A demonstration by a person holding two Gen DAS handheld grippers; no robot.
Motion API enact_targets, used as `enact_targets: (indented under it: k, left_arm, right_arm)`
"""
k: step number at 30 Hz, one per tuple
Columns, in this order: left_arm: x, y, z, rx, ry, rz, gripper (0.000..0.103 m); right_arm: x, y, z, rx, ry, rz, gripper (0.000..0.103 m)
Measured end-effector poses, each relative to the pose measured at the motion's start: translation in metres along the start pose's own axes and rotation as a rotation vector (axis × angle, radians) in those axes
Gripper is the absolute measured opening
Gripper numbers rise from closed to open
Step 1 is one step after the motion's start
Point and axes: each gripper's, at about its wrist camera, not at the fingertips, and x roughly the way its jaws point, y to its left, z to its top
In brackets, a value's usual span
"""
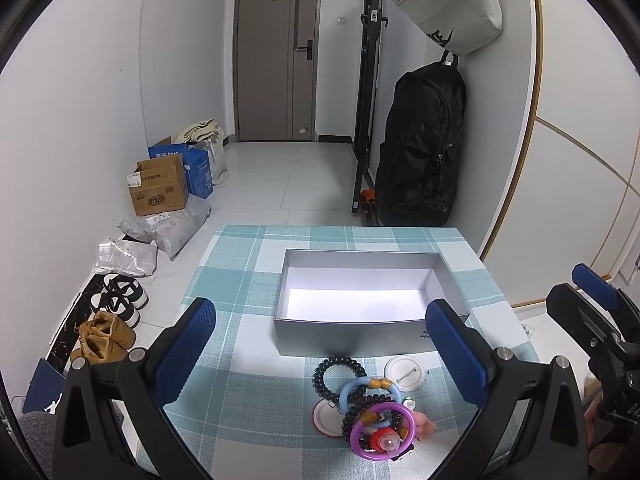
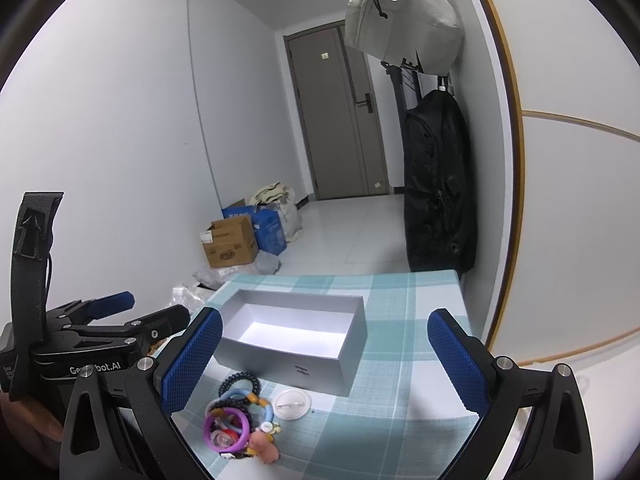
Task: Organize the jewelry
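Observation:
An open, empty grey box (image 1: 360,334) (image 2: 280,354) stands on the checked tablecloth (image 1: 240,408). In front of it lies a pile of jewelry: a purple ring bracelet (image 1: 382,432) (image 2: 226,428), a light blue ring (image 1: 370,394), a black spiral band (image 1: 340,374) (image 2: 240,383), dark bead bracelets, a pink figure (image 2: 264,446) and two white round badges (image 1: 404,372) (image 2: 292,403). My left gripper (image 1: 320,344) is open above the pile and holds nothing. My right gripper (image 2: 324,356) is open and empty, right of the pile.
A black backpack (image 1: 420,152) and a grey bag (image 1: 448,4) hang on the wall behind the table. Cardboard boxes (image 1: 160,188), parcels and shoes (image 1: 116,300) lie on the floor to the left. A closed door (image 1: 276,52) is at the back.

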Motion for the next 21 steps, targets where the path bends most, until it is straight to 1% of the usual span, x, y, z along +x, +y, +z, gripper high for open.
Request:
enact_targets:
  k: [21]
  left_arm:
    - [0.0005, -0.0021, -0.0025, 0.016, 0.018, -0.029, 0.102]
  right_arm:
    - [-0.0012, -0.0041, 0.0004, 0.020, -0.001, -0.006, 0.103]
